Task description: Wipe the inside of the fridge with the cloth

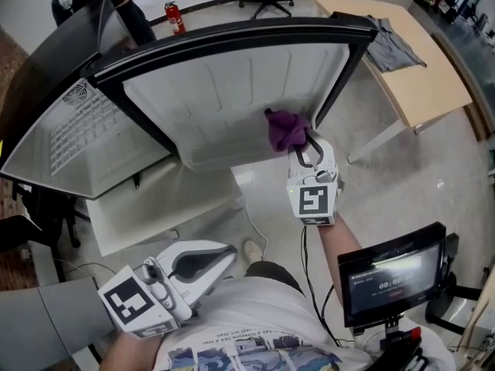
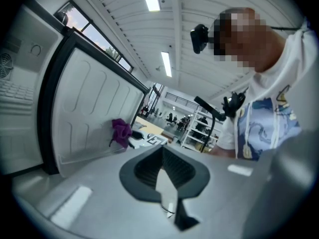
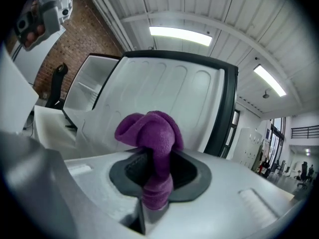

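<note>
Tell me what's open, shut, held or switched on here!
fridge door: open wide.
purple cloth: bunched up, clamped in the right gripper.
right gripper: shut on the purple cloth.
left gripper: jaws together, nothing between them.
small screen: lit.

One fridge (image 1: 232, 103), one cloth (image 1: 286, 130), two grippers (image 1: 303, 154) (image 1: 220, 260)
</note>
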A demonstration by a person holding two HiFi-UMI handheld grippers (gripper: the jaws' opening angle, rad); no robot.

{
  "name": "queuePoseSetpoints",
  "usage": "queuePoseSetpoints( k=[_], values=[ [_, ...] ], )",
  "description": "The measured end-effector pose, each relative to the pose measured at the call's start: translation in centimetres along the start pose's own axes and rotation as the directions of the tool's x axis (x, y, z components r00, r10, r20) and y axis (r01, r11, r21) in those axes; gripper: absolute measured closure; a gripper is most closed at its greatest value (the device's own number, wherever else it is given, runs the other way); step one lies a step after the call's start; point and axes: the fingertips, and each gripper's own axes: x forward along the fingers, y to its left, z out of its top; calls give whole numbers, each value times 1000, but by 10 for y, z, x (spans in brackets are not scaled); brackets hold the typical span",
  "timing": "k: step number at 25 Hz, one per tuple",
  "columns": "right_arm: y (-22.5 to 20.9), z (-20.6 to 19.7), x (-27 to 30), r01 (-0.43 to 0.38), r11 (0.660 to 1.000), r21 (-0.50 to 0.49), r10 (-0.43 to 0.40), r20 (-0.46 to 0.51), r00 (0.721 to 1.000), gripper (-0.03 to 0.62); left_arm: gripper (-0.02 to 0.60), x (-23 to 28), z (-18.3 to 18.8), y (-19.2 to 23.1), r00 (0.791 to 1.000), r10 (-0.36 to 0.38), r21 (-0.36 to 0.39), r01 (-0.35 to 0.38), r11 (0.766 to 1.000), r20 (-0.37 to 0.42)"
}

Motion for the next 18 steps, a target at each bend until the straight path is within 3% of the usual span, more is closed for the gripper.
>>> queuePoseSetpoints(
  k=[4,9,13,18],
  values=[
    [11,41,-13,-51,999,16,49,84,995,516,574,-8,0,-2,1000,-1,4,1,1000,9],
    [81,58,-29,-231,973,-2,231,72,970,516,574,-20,2,-7,1000,0,-13,1,1000,22],
    [141,34,-35,-326,945,24,326,-1,945,516,574,-34,2,-11,1000,10,-32,-9,999,26],
    [194,-27,-24,-368,929,51,371,-141,918,516,574,-63,-8,-3,998,56,-25,-56,998,25]
  ],
)
